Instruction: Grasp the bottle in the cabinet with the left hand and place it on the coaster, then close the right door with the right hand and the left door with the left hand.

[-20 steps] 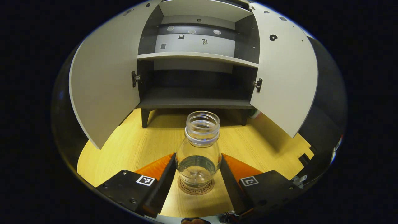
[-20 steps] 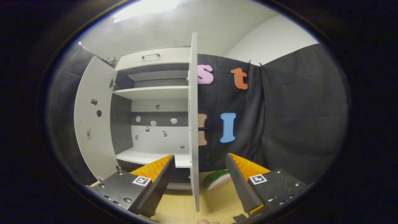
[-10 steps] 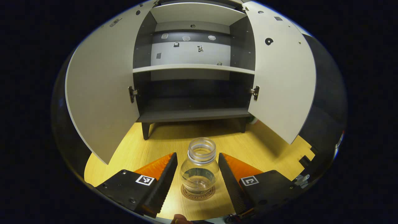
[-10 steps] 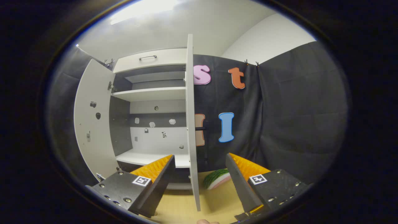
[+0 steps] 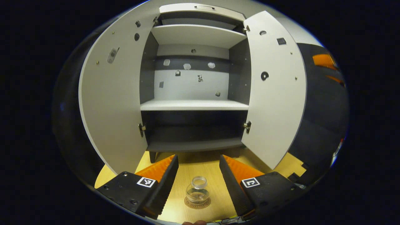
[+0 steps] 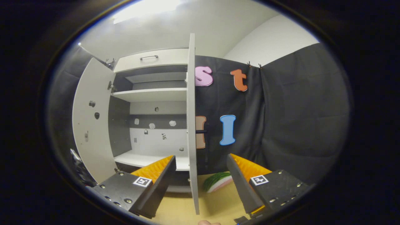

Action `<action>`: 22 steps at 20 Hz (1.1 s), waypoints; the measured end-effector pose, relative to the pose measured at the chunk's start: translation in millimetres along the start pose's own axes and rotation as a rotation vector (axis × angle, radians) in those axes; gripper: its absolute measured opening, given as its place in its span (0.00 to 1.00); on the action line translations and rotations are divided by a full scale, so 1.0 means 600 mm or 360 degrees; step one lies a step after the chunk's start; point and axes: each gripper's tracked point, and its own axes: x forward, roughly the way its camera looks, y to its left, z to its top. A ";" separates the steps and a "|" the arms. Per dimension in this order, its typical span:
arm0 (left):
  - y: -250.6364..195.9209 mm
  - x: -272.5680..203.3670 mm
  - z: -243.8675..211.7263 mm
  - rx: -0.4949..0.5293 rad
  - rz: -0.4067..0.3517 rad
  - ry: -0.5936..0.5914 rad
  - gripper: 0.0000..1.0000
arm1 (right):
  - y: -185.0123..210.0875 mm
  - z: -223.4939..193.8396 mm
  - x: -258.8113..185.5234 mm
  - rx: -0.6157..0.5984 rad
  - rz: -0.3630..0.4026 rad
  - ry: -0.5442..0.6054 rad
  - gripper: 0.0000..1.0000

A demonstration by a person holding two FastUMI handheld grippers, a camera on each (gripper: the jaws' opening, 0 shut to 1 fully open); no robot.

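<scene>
In the left gripper view a small clear bottle (image 5: 197, 193) without a cap stands upright on a round brown coaster (image 5: 197, 203) on the wooden table. My left gripper (image 5: 198, 175) is open, raised above and back from the bottle, touching nothing. Behind stands the cabinet with its left door (image 5: 115, 103) and right door (image 5: 275, 93) both swung open. In the right gripper view my right gripper (image 6: 200, 178) is open, and the right door's edge (image 6: 191, 125) runs upright between its fingers, untouched. The left door (image 6: 90, 125) stands open at the far left.
The cabinet has a white middle shelf (image 5: 193, 105) and a dark lower shelf (image 5: 193, 144), both bare. A green and white object (image 6: 217, 181) lies on the table behind the right door. The wooden table (image 5: 190, 168) stretches in front of the cabinet.
My left gripper has let go of the bottle on the coaster and pulled up and back, so the bottle looks small and low now. The right gripper has hardly moved.
</scene>
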 end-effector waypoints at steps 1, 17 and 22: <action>0.007 -0.007 0.037 0.0000 0.0026 -0.0060 0.85 | -0.003 0.004 0.006 -0.0003 -0.0008 -0.0014 0.99; 0.112 -0.128 0.278 0.0046 0.0409 -0.0386 0.94 | -0.058 0.033 0.117 -0.0074 -0.0104 -0.0096 0.97; 0.142 -0.143 0.253 -0.0031 0.0478 -0.0338 0.94 | -0.028 0.029 0.129 -0.0104 0.0074 -0.0054 0.97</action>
